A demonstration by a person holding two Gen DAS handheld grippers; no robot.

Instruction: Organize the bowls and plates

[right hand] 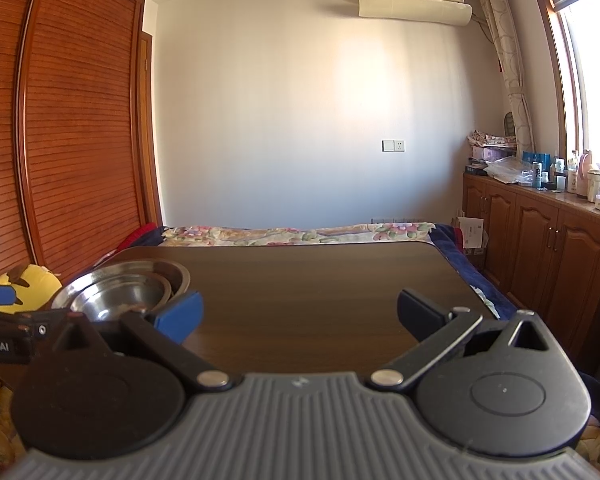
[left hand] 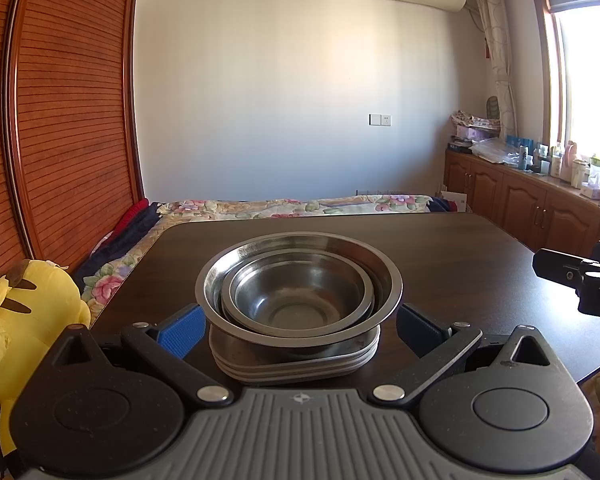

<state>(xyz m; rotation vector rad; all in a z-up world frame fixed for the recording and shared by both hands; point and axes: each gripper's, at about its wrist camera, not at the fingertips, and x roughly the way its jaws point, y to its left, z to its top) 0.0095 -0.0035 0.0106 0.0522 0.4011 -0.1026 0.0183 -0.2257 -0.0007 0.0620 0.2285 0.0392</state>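
Note:
On the dark wooden table (left hand: 460, 248) lies a stack of flat steel plates (left hand: 296, 364). A large steel bowl (left hand: 300, 248) sits on it, with smaller steel bowls (left hand: 300, 300) nested inside. My left gripper (left hand: 299, 332) is open, one blue-padded finger on each side of the stack, close to it and gripping nothing. My right gripper (right hand: 300, 316) is open over bare table (right hand: 320, 272), to the right of the bowls (right hand: 120, 292), with nothing between its fingers. Each gripper shows at the edge of the other's view: the right gripper (left hand: 580, 280), the left gripper (right hand: 4, 320).
A yellow plush toy (left hand: 20, 320) sits off the table's left edge. A bed with a floral cover (left hand: 300, 206) lies behind the table. Wooden cabinets (left hand: 540, 208) topped with bottles line the right wall, and a slatted wardrobe (left hand: 60, 120) stands on the left.

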